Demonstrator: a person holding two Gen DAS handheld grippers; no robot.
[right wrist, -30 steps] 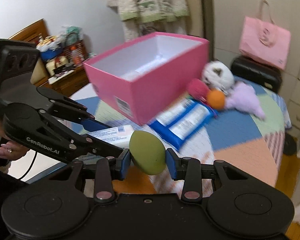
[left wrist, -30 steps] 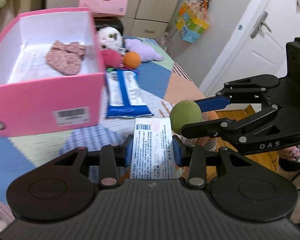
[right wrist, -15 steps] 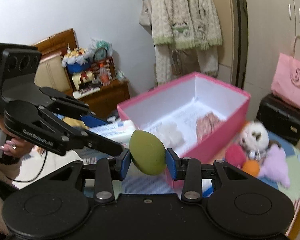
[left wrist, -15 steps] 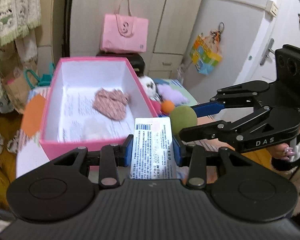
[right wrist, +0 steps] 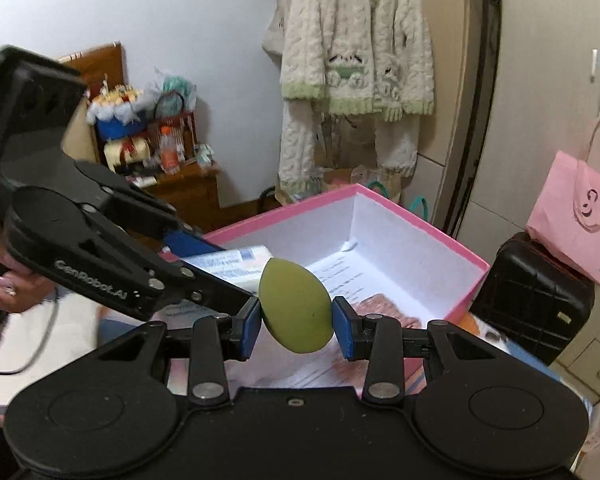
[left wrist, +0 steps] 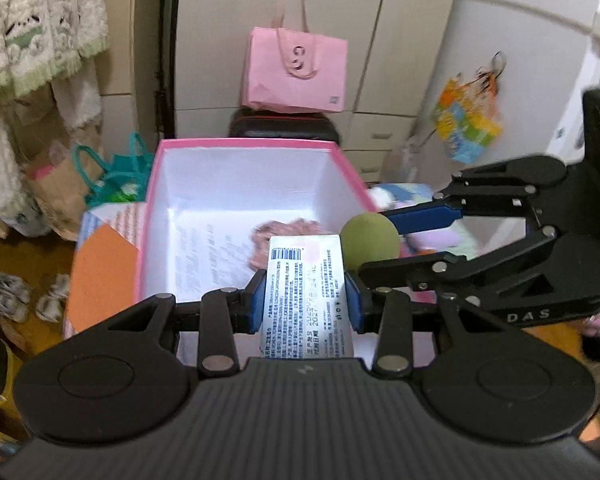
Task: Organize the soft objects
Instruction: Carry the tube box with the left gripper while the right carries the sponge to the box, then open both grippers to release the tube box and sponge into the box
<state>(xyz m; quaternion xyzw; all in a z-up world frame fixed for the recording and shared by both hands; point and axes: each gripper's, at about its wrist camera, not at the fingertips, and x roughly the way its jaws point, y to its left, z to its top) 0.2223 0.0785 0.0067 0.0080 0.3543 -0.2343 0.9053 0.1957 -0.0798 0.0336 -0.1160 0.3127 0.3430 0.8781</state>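
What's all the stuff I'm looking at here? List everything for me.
box: one, pink, white inside, below both grippers
knitted item: one, pinkish, on the box floor
printed sheet: one, white, lining the box
packet: one, white with barcode, in left gripper
sponge: one, green, egg-shaped, in right gripper
tote bag: one, pink, on the suitcase
suitcase: one, black, behind box
cardigan: one, cream, hanging
left gripper: black, shut
right gripper: black, shut

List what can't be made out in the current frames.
- Pink knit item in the pink box: left wrist view, half hidden behind the white packet.
- Packet print: too small to read.
- Plush toys: left wrist view, blocked by the right tool and green sponge.
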